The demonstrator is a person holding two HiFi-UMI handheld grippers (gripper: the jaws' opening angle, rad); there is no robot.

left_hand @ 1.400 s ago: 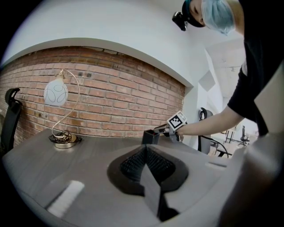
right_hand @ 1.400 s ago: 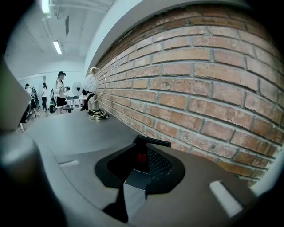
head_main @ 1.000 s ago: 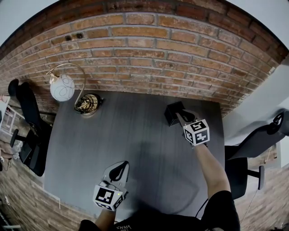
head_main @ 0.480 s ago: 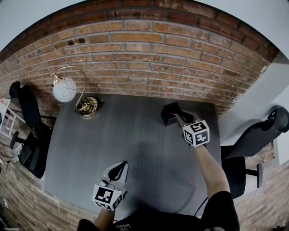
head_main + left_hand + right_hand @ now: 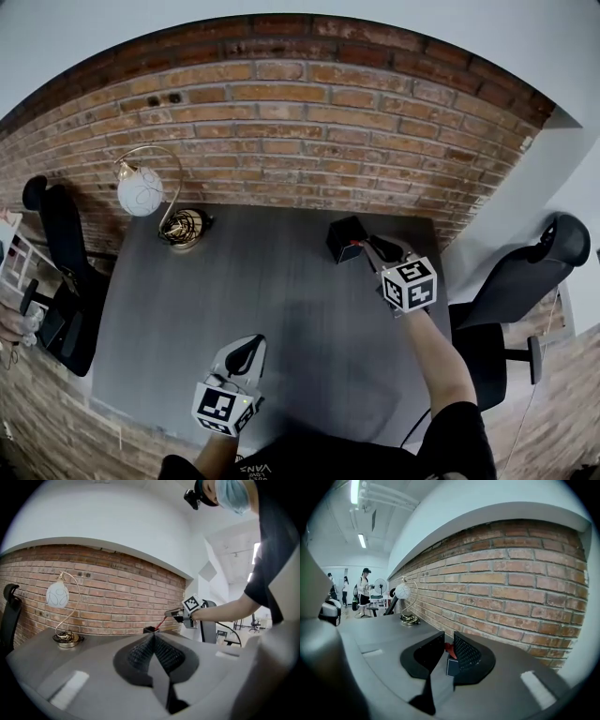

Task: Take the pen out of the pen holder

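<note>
Red pen (image 5: 449,649), slim, tilted, in right gripper (image 5: 364,246).
Jaws narrowed on its upper part; lower end at black square pen holder (image 5: 343,238) just below them. Left gripper (image 5: 246,354): jaws together, nothing between.

Dark grey desk (image 5: 281,309) against a red brick wall (image 5: 281,122); white globe lamp (image 5: 142,190) on its far-left corner; black office chairs (image 5: 58,244) either side.
</note>
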